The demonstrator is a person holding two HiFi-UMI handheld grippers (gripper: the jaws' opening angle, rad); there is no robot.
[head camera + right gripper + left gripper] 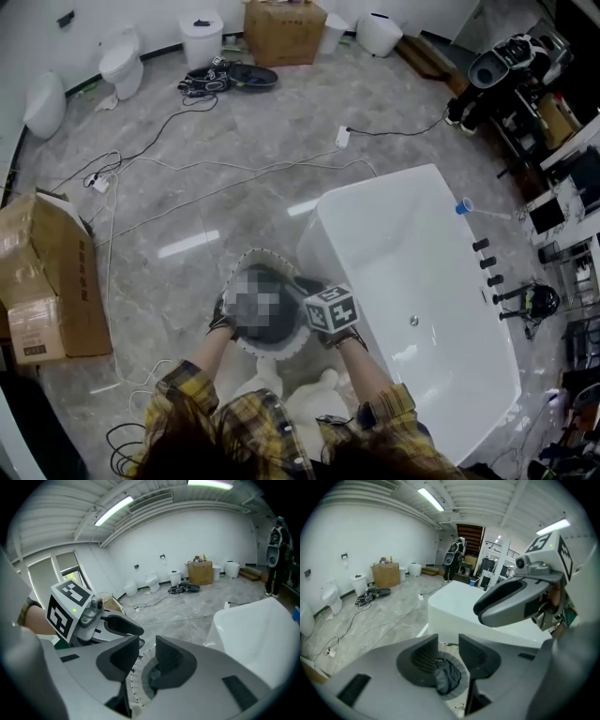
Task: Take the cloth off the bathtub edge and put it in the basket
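Note:
A dark grey cloth lies crumpled inside a round basket with a white scalloped rim. The basket stands on the floor against the near left corner of the white bathtub. In the head view the basket is partly covered by a mosaic patch. Both grippers hover over it. My left gripper is open; the cloth shows below through the gap, untouched. My right gripper, with its marker cube, is also open with only the basket rim visible beneath.
Cables trail across the marble floor. A cardboard box sits at the left, another box and toilets along the far wall. Black tap fittings line the tub's right edge; equipment stands to the right.

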